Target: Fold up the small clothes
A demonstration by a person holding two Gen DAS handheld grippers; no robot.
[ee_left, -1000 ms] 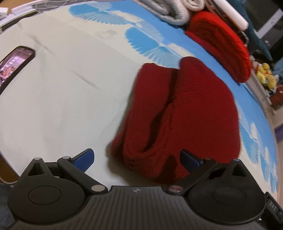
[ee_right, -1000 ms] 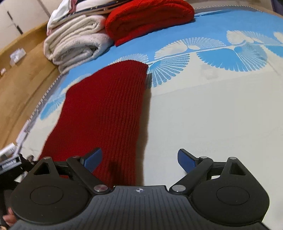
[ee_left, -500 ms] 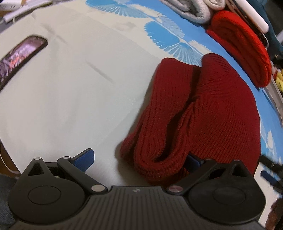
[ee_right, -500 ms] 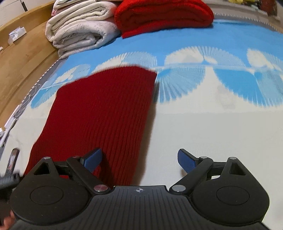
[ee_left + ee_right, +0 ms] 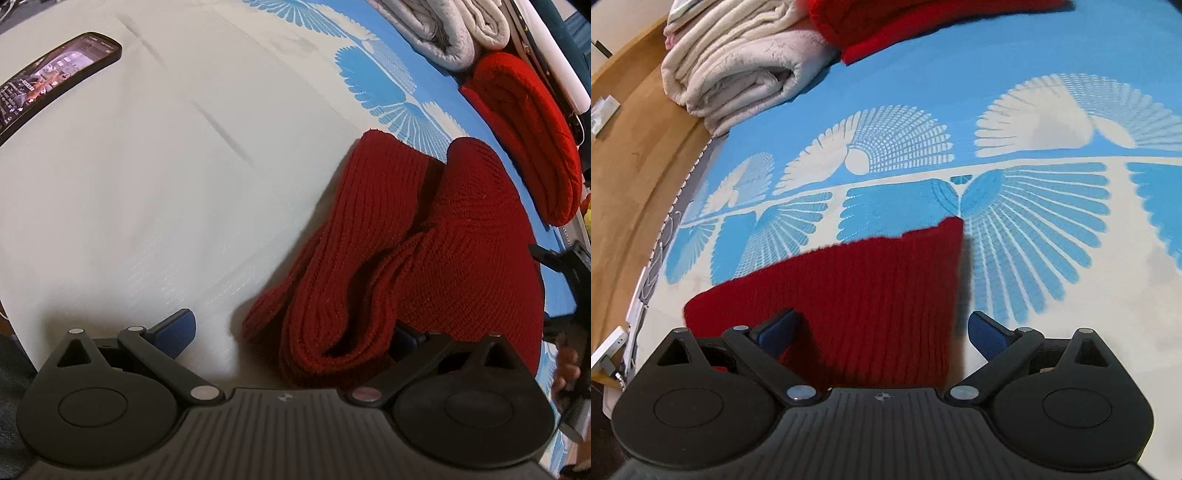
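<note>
A dark red knit garment [image 5: 424, 258] lies bunched in long folds on the cream and blue bedcover [image 5: 166, 177]. My left gripper [image 5: 290, 332] is open. The garment's near fold lies between its jaws and covers most of the right pad [image 5: 404, 334]. In the right wrist view the same garment [image 5: 871, 295] lies flat with its far edge just ahead. My right gripper [image 5: 884, 330] stands over it, jaws opening. The cloth lies between the fingers but the pads do not press on it.
A folded bright red knit [image 5: 528, 125] and rolled pale blankets [image 5: 738, 62] sit at the far side of the bed. A phone [image 5: 51, 74] lies on the cream part at far left. A wooden surface [image 5: 628, 184] borders the bed. A hand [image 5: 565, 365] shows at the right edge.
My right gripper has travelled along the dark red garment toward its far edge. The left wrist view has rolled, and the near fold now sits between the left jaws.
</note>
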